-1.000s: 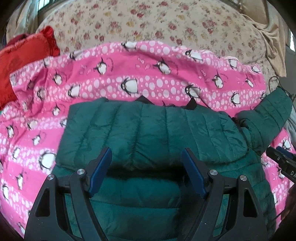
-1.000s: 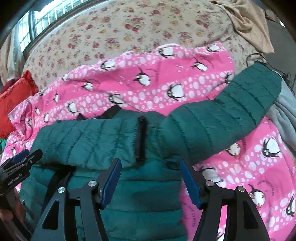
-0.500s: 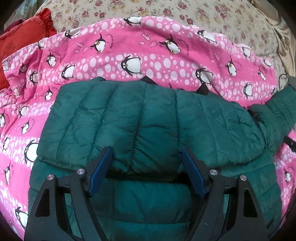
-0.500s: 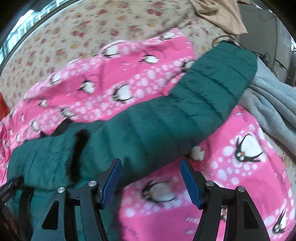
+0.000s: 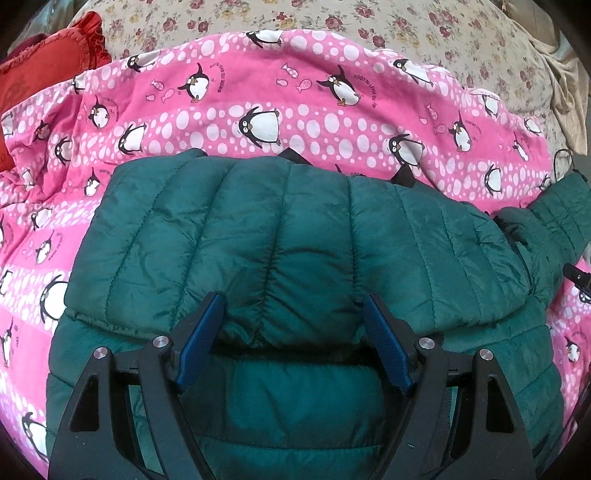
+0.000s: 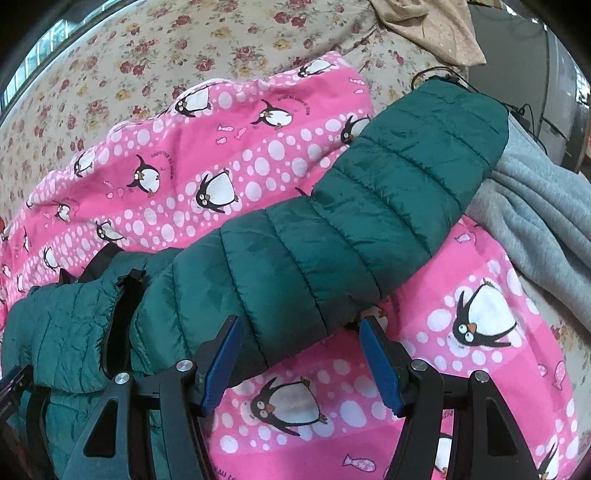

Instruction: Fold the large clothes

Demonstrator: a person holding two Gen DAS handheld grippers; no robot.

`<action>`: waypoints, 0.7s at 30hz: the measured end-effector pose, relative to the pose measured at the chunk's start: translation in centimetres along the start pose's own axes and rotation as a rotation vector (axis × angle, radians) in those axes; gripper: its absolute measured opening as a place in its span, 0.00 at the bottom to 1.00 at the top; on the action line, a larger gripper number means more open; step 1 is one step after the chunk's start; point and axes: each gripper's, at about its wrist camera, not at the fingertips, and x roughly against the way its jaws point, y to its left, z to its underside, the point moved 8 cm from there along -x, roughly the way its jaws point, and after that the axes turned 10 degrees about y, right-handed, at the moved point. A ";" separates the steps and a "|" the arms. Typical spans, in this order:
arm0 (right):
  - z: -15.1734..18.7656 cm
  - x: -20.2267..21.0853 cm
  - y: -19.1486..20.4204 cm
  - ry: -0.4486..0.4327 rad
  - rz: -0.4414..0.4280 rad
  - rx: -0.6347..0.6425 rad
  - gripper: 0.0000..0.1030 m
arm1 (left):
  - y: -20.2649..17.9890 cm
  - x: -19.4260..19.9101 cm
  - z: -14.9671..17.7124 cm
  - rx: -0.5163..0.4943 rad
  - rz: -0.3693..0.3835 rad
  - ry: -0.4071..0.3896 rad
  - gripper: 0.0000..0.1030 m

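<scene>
A dark green quilted puffer jacket (image 5: 295, 240) lies on a pink penguin blanket (image 5: 258, 92). One sleeve is folded across its body. My left gripper (image 5: 293, 328) is open, its blue pads either side of the folded sleeve's near edge. The other sleeve (image 6: 351, 221) stretches out to the right, its cuff on grey cloth. My right gripper (image 6: 299, 350) is open, its pads straddling that sleeve's near edge close to the shoulder. The jacket body (image 6: 62, 332) shows at lower left there.
A floral bedsheet (image 5: 406, 29) lies beyond the blanket. A red cushion (image 5: 40, 77) sits at far left. A grey garment (image 6: 535, 206) and a beige cloth (image 6: 428, 26) lie at the right, with black cables (image 6: 443, 77) near the cuff.
My left gripper has moved in over the folded sleeve. My right gripper has swung right from the jacket body onto the outstretched sleeve. Both stayed open.
</scene>
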 end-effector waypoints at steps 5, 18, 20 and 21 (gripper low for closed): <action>-0.5 0.0 -0.4 0.001 0.016 0.003 0.61 | 0.0 0.3 -0.1 -0.005 0.002 -0.009 0.77; -4.6 -0.1 -5.7 -0.028 0.065 -0.105 0.61 | -0.1 0.5 -0.8 0.022 0.039 -0.017 0.77; -5.6 -0.1 -7.0 -0.038 0.074 -0.136 0.61 | -0.2 0.2 -0.4 0.006 0.027 -0.026 0.77; -6.3 0.0 -7.7 -0.049 0.083 -0.148 0.61 | -0.3 0.2 -0.3 0.001 0.026 -0.029 0.77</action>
